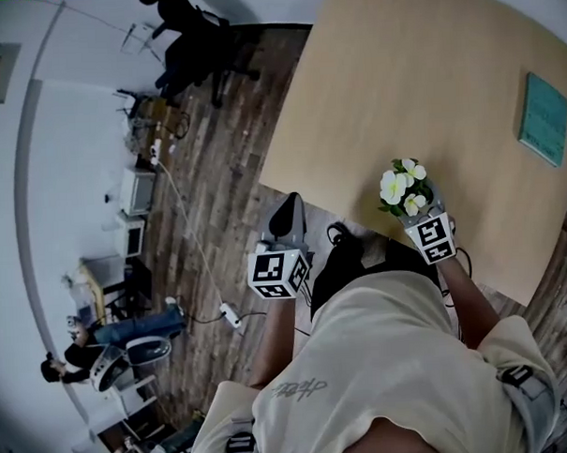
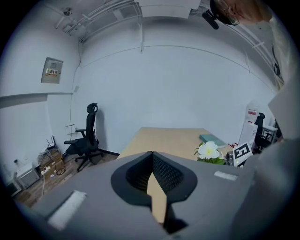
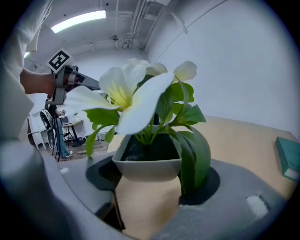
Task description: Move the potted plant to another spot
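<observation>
At the table (image 1: 400, 94) edge, right gripper (image 1: 414, 217) jaws clamp the potted plant (image 1: 403, 189); left gripper (image 2: 152, 157) jaws are closed.

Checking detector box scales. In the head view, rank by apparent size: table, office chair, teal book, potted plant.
1. table
2. office chair
3. teal book and potted plant: they look about alike, so no rank between them.
The chair is farther from the camera, so it looks smaller than it is.

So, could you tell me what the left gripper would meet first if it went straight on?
Most likely the table top near its closest edge; nothing shows in between. The potted plant, held in the right gripper, sits off to its right.
</observation>
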